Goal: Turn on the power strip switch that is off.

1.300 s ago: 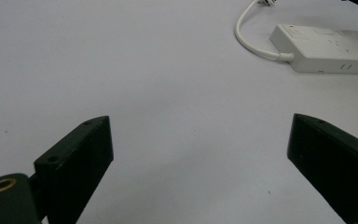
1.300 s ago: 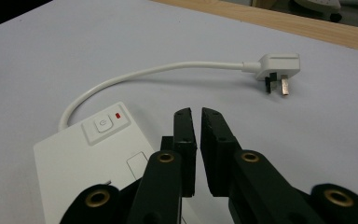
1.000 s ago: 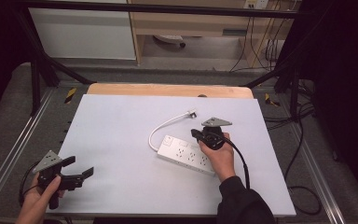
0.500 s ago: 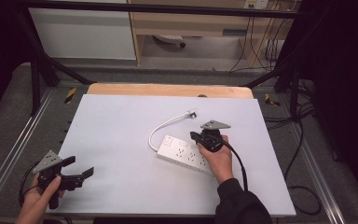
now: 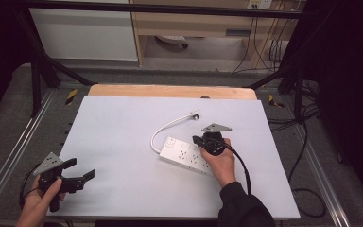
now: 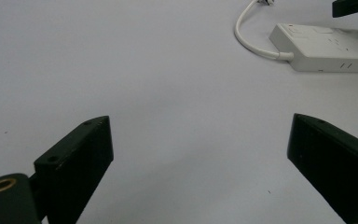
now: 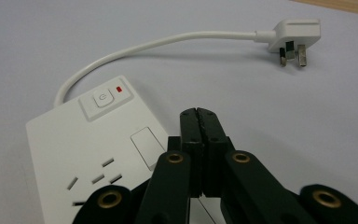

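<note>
A white power strip [image 5: 183,154] lies mid-table, its short white cable [image 5: 166,128] curling up to a loose plug [image 5: 194,115]. My right gripper [image 5: 197,140] hovers at the strip's right end with its jaws shut and nothing between them. In the right gripper view the shut tips [image 7: 199,116] point past the strip [image 7: 93,154] near its power button [image 7: 102,99], with the plug [image 7: 293,37] lying beyond. Whether the tips touch the strip is unclear. My left gripper [image 5: 81,169] is held at the table's front left corner, open and empty. Its jaws [image 6: 200,154] face the distant strip [image 6: 326,46].
The table top [image 5: 123,123] is pale grey with a wooden strip [image 5: 170,91] along its far edge. Metal frame rails [image 5: 23,142] run down both sides. Loose cables [image 5: 307,137] lie on the floor at the right.
My right gripper has drifted slightly toward me over the power strip, still shut. The left gripper has stayed put.
</note>
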Demonstrator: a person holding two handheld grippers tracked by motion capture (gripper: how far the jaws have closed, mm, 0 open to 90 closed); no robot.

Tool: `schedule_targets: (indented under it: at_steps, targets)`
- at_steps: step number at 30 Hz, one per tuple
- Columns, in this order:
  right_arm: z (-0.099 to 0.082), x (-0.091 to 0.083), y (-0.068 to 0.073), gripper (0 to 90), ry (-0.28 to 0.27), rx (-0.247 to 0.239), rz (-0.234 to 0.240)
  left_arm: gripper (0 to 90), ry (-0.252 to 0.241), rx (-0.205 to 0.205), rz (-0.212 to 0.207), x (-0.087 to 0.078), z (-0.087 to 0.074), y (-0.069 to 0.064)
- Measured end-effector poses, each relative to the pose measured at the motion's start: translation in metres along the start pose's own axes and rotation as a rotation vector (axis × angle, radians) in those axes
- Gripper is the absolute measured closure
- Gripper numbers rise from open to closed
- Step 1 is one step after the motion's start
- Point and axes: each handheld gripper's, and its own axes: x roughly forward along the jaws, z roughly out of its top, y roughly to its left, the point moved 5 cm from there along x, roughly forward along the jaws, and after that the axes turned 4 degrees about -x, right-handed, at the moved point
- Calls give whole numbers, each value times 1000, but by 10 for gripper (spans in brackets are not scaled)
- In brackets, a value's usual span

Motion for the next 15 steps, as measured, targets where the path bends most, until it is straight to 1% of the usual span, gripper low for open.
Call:
schedule_targets:
  at_steps: [3, 9, 15]
  targets:
    - [-4, -2, 0, 900, 5, 13, 2, 70, 1, -1, 0, 0, 0, 0]
    - [-11, -6, 1, 900, 19, 17, 8, 70, -1, 2, -1, 0, 0, 0]
    - [-13, -9, 4, 900, 12, 20, 12, 70, -1, 2, -1, 0, 0, 0]
